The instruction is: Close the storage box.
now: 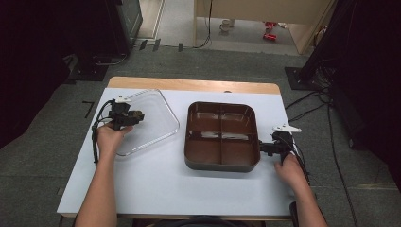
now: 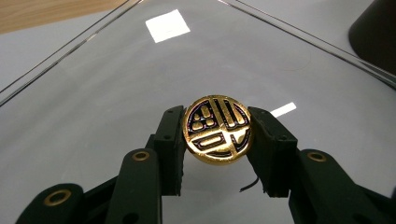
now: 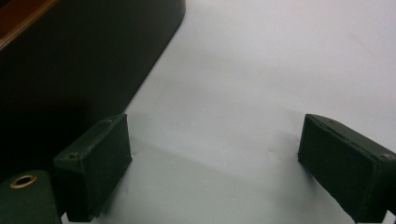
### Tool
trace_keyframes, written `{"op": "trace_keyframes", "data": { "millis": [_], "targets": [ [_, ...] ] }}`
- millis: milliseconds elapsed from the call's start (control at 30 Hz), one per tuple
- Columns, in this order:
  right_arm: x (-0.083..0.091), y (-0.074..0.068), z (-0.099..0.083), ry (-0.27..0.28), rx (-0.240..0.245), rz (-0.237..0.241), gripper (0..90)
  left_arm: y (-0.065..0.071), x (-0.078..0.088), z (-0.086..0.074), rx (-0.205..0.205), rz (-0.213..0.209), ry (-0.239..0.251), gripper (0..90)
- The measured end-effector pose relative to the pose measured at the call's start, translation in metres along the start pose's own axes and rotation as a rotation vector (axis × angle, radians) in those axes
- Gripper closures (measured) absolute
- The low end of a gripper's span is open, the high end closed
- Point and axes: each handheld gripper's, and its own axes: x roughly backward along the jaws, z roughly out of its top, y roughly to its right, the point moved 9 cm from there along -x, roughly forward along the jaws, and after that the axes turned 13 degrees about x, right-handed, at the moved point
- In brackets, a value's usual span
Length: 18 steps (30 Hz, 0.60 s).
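A clear plastic lid (image 1: 146,120) lies on the white table at the left. At its middle sits a round gold knob (image 2: 218,129) with a dark pattern. My left gripper (image 2: 217,135) has both pads pressed on the sides of this knob. In the high view the left gripper (image 1: 137,117) reaches over the lid from the left. A dark brown tray (image 1: 221,163) with several compartments stands at the table's middle. My right gripper (image 1: 263,147) rests beside the tray's right wall, near its front corner. Its jaws stand wide apart over bare table (image 3: 243,93), with nothing between them; the tray's dark wall (image 3: 84,60) is at the left.
The table's wooden far edge (image 1: 189,84) runs behind the lid. Beyond it lie grey floor, cables (image 1: 307,101) and dark equipment stands. White table surface (image 1: 156,184) stretches in front of the tray and lid.
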Motion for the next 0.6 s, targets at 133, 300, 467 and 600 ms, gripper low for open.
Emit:
{"op": "trace_keyframes", "data": {
  "millis": [133,300,467,600],
  "targets": [
    [0.0,0.0,0.0,-0.001,-0.002,0.0,8.9,0.005,0.005,0.003,0.005,-0.018,0.007,59.0],
    [0.0,0.0,0.0,0.0,-0.002,0.0,8.9,0.012,0.01,0.008,-0.005,-0.031,0.008,59.0],
    [0.0,0.0,0.0,0.0,-0.001,0.0,8.9,0.02,0.014,0.013,-0.007,-0.047,0.014,59.0],
    [0.0,0.0,0.0,0.0,0.0,0.0,8.9,0.027,0.017,0.015,-0.012,-0.065,0.007,59.0]
  ]
}}
